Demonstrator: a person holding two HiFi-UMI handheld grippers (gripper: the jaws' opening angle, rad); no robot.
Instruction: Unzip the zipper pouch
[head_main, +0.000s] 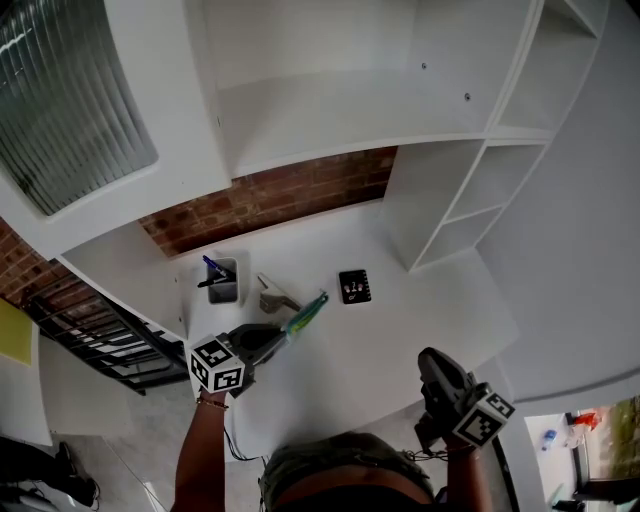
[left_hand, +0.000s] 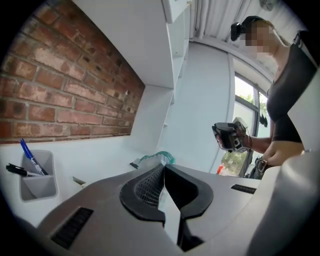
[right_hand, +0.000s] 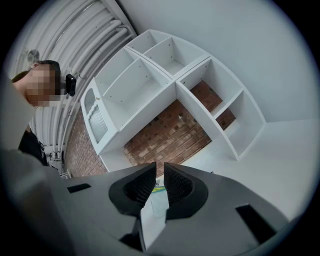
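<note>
The head view lays out the white desk (head_main: 400, 340). On it, a grey pen pot (head_main: 222, 282) with a blue pen stands near the brick wall (head_main: 290, 195), and a small black tag (head_main: 354, 287) lies further right. It also shows the zipper pouch (head_main: 308, 313) slanting up off the desk from the tips of the left gripper (head_main: 278, 340).

Only the left gripper view shows how that gripper (left_hand: 162, 170) stands. Its jaws are pressed together at the tips, with the teal-edged pouch (left_hand: 156, 158) coming out just beyond them, pinched by one end. That view also catches the right gripper (left_hand: 227, 136) held up in the air, well apart from the pouch (the head view puts it low by the desk's front edge (head_main: 432, 360)).

In the right gripper view its jaws (right_hand: 157, 175) are a narrow slit apart with nothing between them, and the pouch (right_hand: 159, 192) shows far off through the slit. Beyond stand the white shelves (right_hand: 150, 85).

The left forearm reaches forward over the desk, while the right is kept close to the body.
</note>
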